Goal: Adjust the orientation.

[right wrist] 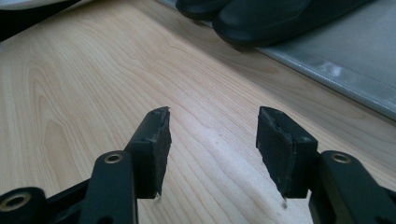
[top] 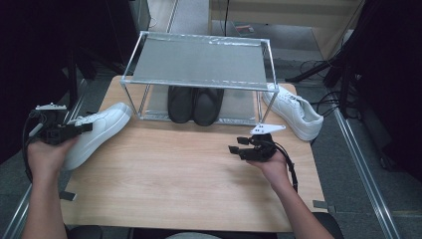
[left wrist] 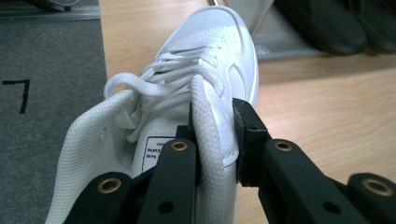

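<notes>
Bare table (open front); black shoes probably block rack.

White sneaker, collar tool-pinched

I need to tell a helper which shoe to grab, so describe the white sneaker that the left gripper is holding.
Start at the metal-framed shelf rack on the wooden table, then look to its left front corner. The white lace-up sneaker lies there, toe towards the rack, its collar pinched by the left gripper. The other white sneaker lies untouched right of the rack.
</notes>
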A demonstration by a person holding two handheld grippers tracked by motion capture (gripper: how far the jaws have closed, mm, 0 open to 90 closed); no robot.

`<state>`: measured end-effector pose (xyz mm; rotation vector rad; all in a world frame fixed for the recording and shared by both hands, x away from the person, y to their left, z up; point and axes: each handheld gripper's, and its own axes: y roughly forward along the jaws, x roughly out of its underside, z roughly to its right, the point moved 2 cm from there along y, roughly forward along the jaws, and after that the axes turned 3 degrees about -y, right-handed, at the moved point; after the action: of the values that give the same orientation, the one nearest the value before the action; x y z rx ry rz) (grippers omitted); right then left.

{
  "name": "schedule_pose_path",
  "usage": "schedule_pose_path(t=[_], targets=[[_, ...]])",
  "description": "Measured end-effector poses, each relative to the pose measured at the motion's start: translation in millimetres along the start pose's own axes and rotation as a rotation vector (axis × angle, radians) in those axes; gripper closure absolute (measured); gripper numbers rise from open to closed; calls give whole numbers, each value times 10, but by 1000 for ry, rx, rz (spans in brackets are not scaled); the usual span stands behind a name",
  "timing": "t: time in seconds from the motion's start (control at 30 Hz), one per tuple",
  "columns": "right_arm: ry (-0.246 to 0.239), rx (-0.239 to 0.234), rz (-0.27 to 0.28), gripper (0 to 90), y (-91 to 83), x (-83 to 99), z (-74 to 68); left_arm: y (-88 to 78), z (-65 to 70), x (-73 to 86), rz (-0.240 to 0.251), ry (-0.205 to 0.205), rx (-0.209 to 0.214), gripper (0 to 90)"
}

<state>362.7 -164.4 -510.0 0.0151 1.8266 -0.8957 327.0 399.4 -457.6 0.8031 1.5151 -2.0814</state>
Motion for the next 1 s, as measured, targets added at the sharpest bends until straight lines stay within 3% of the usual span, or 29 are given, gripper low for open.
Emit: schedule_pose_path(t=[0.27, 0.5, 0.7, 1.0], targets=[[-8, -17, 3, 462, 47, -50, -11, -149, 125, 131, 4, 24, 20, 800], [-9, -20, 2, 461, 56, -65, -10, -246, 303, 176, 7, 68, 71, 799], [-13, -14, -2, 462, 62, -67, -18, -251, 549, 141, 28, 124, 135, 798], [-8, -9, -2, 462, 34, -62, -10, -142, 928, 68, 11, 222, 216, 797]])
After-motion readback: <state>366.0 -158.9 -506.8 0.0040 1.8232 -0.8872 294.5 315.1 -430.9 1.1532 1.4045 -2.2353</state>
